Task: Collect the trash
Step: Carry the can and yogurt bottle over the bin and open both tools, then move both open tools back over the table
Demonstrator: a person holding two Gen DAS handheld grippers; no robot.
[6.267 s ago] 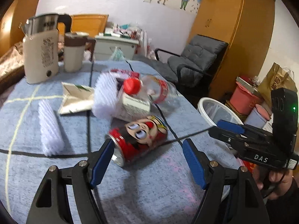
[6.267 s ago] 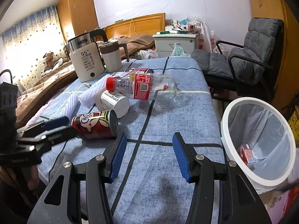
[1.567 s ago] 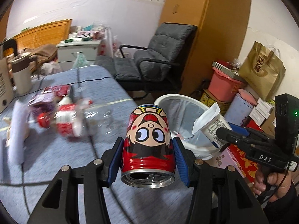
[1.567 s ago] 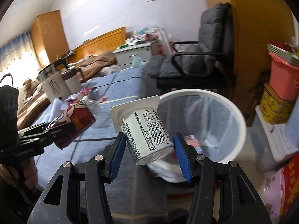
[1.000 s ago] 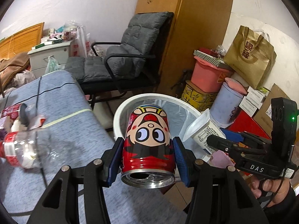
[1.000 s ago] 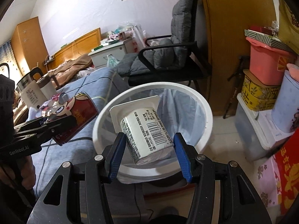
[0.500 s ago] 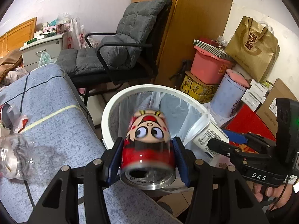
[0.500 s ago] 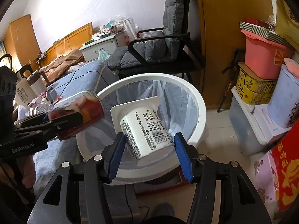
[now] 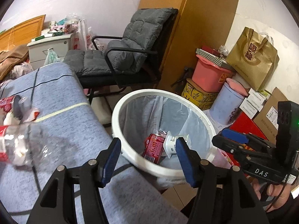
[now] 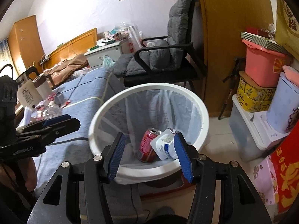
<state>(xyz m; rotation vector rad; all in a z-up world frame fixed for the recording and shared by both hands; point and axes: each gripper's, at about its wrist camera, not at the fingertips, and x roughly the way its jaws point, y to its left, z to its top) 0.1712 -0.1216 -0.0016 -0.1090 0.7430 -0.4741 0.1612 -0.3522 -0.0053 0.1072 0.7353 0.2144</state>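
Observation:
A white round trash bin (image 9: 119,112) with a clear liner stands beside the blue-covered table; it also shows in the right wrist view (image 10: 203,112). The red cartoon can (image 9: 154,147) (image 10: 147,144) and the white yogurt cup (image 9: 172,145) (image 10: 163,144) lie at its bottom. My left gripper (image 9: 147,160) is open and empty above the bin's near rim. My right gripper (image 10: 149,155) is open and empty above the bin; it also shows in the left wrist view (image 9: 231,141). A clear plastic bottle (image 9: 18,147) with a red label lies on the table.
A grey chair (image 9: 119,56) stands behind the bin. Pink bucket (image 9: 211,74), yellow tin (image 9: 198,95), pale canister (image 9: 229,104) and boxes crowd the floor at right. A kettle (image 10: 28,93) and wrappers (image 10: 61,99) sit on the blue tablecloth (image 9: 65,112).
Both grippers opened over the bin. The red can and the yogurt cup dropped from the jaws and now lie at the bin's bottom.

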